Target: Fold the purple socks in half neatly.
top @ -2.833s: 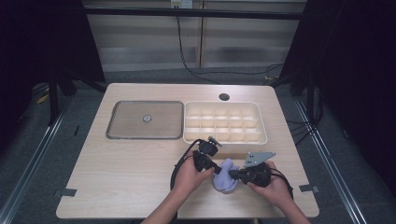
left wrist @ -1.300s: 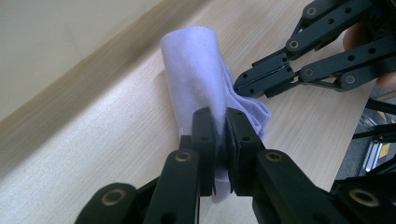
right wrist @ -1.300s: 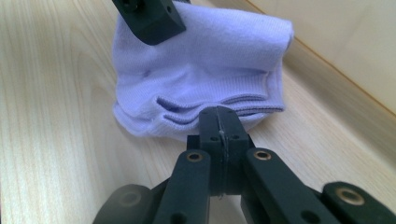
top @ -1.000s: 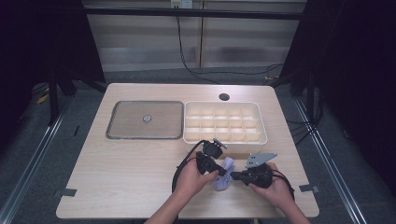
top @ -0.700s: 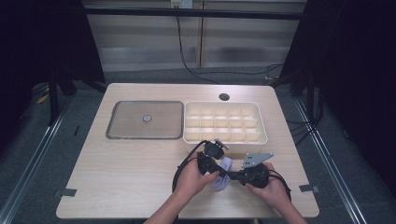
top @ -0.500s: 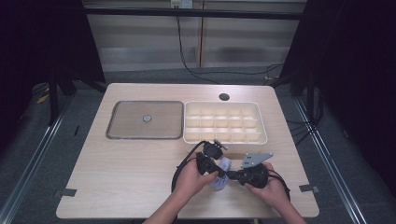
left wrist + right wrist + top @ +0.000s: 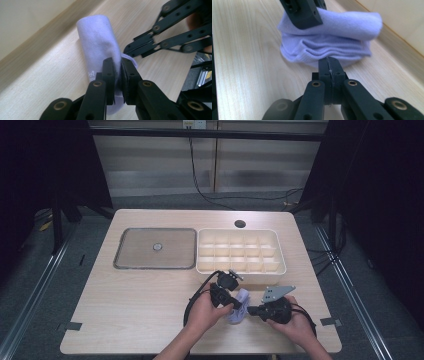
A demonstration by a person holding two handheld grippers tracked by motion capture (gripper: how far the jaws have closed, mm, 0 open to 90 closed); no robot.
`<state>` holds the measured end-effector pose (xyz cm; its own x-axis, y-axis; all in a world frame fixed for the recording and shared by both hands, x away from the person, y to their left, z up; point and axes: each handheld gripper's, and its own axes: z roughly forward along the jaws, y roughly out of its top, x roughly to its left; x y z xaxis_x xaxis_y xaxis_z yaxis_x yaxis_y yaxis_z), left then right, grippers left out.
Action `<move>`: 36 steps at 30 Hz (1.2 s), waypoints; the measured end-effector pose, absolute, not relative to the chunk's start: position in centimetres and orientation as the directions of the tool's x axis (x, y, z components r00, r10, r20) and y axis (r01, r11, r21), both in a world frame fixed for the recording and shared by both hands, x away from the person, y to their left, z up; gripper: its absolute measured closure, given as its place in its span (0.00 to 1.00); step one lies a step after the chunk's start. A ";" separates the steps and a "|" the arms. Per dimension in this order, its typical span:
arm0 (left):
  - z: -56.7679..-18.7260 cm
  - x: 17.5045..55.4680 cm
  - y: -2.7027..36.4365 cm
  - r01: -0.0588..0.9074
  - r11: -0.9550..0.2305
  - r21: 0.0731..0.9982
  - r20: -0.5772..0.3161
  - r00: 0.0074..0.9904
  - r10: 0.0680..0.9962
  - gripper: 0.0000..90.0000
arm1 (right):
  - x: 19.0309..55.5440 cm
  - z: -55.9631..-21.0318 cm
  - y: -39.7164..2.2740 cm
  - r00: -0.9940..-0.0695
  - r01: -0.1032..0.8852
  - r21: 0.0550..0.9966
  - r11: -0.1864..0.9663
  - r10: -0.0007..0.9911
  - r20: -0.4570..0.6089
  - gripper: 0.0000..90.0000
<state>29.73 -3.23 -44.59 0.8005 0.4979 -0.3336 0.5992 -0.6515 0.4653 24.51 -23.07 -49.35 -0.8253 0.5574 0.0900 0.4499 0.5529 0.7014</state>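
One pale lilac sock (image 7: pixel 100 47), rolled, lay on the light wooden bench (image 7: pixel 140 300) just in front of the one cream divided box (image 7: pixel 241 251). Small white writing near its cuff was too blurred to read. The left gripper (image 7: pixel 117 75) pinched the sock's edge between its fingers; the right gripper (image 7: pixel 329 65), fingers pressed together, touched its folds. One grey tray (image 7: pixel 155 248) sat left of the box.

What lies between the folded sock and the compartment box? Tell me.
Only bare table separates the lavender sock from the cream box, seen in the high view.
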 end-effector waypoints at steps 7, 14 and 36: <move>-45.1 29.6 -3.3 0.604 -0.651 0.459 -0.355 0.797 0.489 0.87 | 25.0 -49.7 -22.6 -0.822 0.454 0.699 0.553 0.563 0.089 1.00; -45.4 29.7 -3.3 0.614 -0.646 0.454 -0.365 0.789 0.494 0.85 | 25.2 -49.9 -22.2 -0.827 0.444 0.700 0.559 0.557 0.079 1.00; -46.5 29.1 -3.9 0.586 -0.660 0.471 -0.305 0.810 0.501 0.80 | 25.2 -50.0 -22.6 -0.816 0.452 0.704 0.548 0.572 0.079 0.99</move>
<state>29.14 -3.88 -46.53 0.8096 0.5013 -0.3055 0.5860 -0.6595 0.4707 25.23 -22.65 -50.01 -0.8164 0.5721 0.0785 0.4519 0.5483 0.7037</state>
